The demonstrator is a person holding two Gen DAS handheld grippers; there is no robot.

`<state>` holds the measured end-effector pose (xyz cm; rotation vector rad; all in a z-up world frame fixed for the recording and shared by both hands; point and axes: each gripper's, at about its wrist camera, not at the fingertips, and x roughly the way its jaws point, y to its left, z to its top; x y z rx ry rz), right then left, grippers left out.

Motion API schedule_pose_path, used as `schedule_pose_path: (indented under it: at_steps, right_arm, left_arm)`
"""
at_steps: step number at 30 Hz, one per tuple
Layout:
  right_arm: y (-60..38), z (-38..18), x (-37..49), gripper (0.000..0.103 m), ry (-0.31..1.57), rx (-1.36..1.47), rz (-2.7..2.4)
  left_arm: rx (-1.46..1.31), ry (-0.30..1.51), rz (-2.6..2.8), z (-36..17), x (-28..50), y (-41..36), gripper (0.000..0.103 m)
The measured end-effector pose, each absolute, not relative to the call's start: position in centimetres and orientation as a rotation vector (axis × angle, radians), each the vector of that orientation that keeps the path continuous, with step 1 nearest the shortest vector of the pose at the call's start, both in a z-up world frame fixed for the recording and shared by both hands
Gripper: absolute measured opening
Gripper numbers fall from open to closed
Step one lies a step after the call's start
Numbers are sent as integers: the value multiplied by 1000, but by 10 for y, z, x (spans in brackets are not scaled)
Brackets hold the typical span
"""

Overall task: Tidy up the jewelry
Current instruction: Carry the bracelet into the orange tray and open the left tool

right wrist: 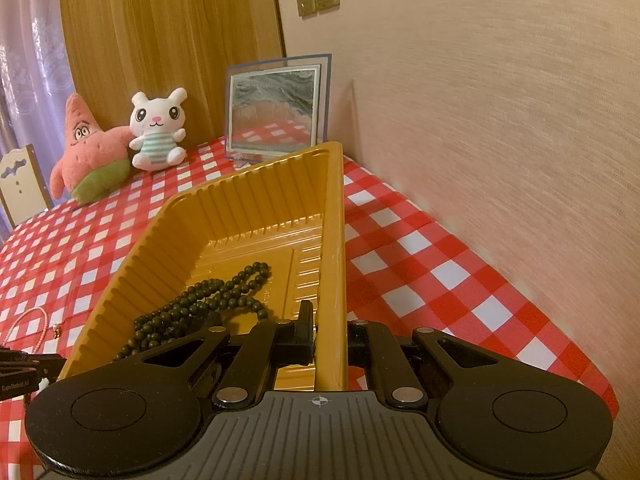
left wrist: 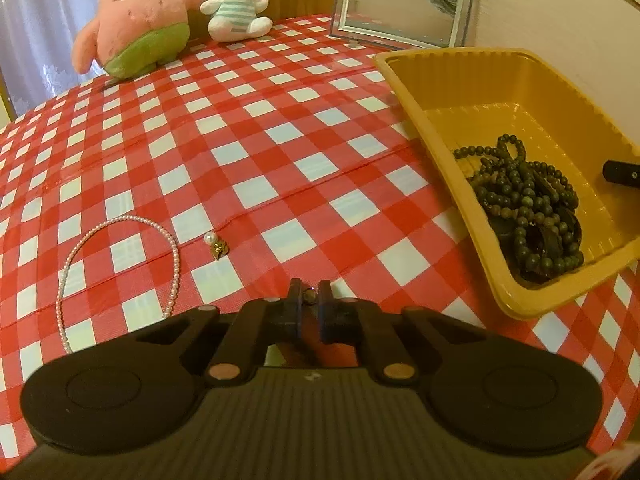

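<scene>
Left wrist view looks down on the red-and-white checked table (left wrist: pixel 248 128). The left gripper (left wrist: pixel 311 294) has its jaws drawn nearly together on a small dark, roundish piece of jewelry (left wrist: pixel 310 295); what kind of piece it is cannot be told. With so little of it pinched at the tips, it could slip out during the carry to the yellow tray (left wrist: pixel 420 92), or roll off across the cloth if it drops. A pearl necklace (left wrist: pixel 120 264) lies in an open loop on the table to the left, and a pearl-and-gold charm (left wrist: pixel 216 245) sits just beside it, both not yet in the tray. The loose loop could snag on the gripper if the next approach comes in low. A heap of dark green beads (left wrist: pixel 528 208) already rests in the tray's near end, with a black tip of the right gripper showing at the tray's far wall.

Right wrist view shows what the first cannot: the right gripper (right wrist: pixel 330 332) is closed on the tray's right-hand wall, one finger inside and one outside, steadying it. If that hold tips or drags the thin tray (right wrist: pixel 256 200), the beads (right wrist: pixel 208 300) could slide. Only here do the tray's ribbed floor and empty far half appear. The held piece is hidden here; the necklace (right wrist: pixel 28 324) shows only as a sliver at the left edge.
</scene>
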<state>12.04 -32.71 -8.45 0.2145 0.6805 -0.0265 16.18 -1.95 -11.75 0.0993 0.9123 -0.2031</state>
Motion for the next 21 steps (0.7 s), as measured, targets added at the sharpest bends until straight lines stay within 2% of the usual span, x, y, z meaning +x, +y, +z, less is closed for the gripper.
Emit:
schedule_pose_path:
  at_steps: [6,12,17,21]
  right_arm:
    - [-327,-85,121,6,681,215,-27]
    - [-327,-85,120,6,679,211,-26]
    - [-324,-85,117,6,675,206,-26]
    - [-323,-84,118,7,675,203,-27]
  left_arm:
    - [99,892,-222,-108,157,-23,6]
    - [65,818,-293,-72,149,-34,6]
    - [20,774,-433,-45,145,-65,6]
    - [-9,810,-533,-47,147,-97,6]
